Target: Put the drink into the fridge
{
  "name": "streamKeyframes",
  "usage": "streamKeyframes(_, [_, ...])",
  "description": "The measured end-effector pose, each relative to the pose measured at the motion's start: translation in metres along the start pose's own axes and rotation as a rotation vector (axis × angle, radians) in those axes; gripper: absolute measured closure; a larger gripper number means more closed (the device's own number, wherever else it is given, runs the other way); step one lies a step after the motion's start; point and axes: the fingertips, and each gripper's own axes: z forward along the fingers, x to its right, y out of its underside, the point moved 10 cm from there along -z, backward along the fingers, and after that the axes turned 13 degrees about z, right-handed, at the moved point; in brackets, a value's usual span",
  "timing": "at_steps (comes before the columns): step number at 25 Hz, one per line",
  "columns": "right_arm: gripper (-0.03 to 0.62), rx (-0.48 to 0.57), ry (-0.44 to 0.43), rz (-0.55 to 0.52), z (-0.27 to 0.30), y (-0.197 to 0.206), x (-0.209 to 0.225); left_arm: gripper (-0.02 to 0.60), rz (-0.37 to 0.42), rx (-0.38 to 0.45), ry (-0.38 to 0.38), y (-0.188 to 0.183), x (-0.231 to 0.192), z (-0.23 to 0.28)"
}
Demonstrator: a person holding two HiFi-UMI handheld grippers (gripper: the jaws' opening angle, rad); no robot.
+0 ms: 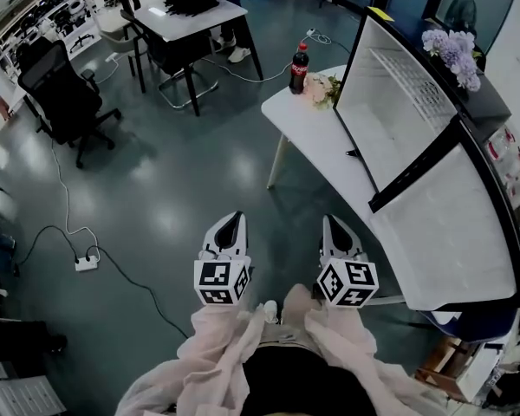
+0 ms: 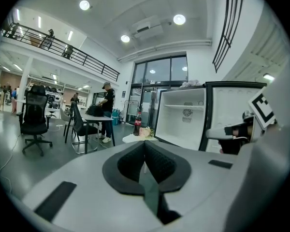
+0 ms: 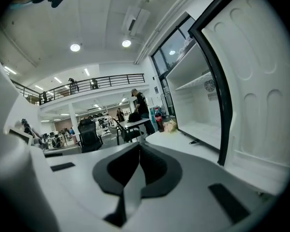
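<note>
1. Gripper state. I hold both grippers low in front of me, above the grey floor [image 1: 173, 180] and side by side in the head view. The left gripper [image 1: 232, 224] has its jaws fully together. Its own view shows the dark pads [image 2: 157, 161] meeting at the tips with nothing between them. The right gripper [image 1: 333, 226] is likewise closed tight, pad against pad [image 3: 152, 163], and empty.

2. Task item. The drink [image 1: 299, 68] is a dark cola bottle with a red cap and label. It stands upright at the far end of the white table [image 1: 303, 128], well apart from both grippers. A small pale bundle of flowers [image 1: 322, 89] lies just beside it, on the fridge side.

3. Fridge. The fridge [image 1: 390, 102] is ahead and to my right, at the table. Its door [image 1: 455, 232] is swung wide open toward me, so the white interior and one shelf are visible. Purple flowers [image 1: 455, 52] rest on top of it.

4. Surroundings. A black office chair [image 1: 61, 85] stands to the far left. A dark desk [image 1: 195, 17] stands beyond the bottle, with a person [image 2: 107, 111] beside it. A power strip [image 1: 87, 263] lies on the floor to my left.
</note>
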Motion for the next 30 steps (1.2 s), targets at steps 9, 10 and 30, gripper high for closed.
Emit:
streamKeyframes(9, [0.582, -0.014, -0.004, -0.005, 0.045, -0.014, 0.011, 0.571, -0.012, -0.004, -0.005, -0.002, -0.014, 0.046])
streamKeyframes(10, [0.582, -0.012, -0.005, -0.004, 0.05, -0.017, 0.014, 0.571, -0.011, -0.005, -0.003, -0.003, -0.014, 0.052])
streamKeyframes(30, [0.582, -0.07, -0.054, 0.033, 0.222, -0.076, 0.055, 0.571, 0.024, -0.037, 0.002, -0.032, -0.048, 0.214])
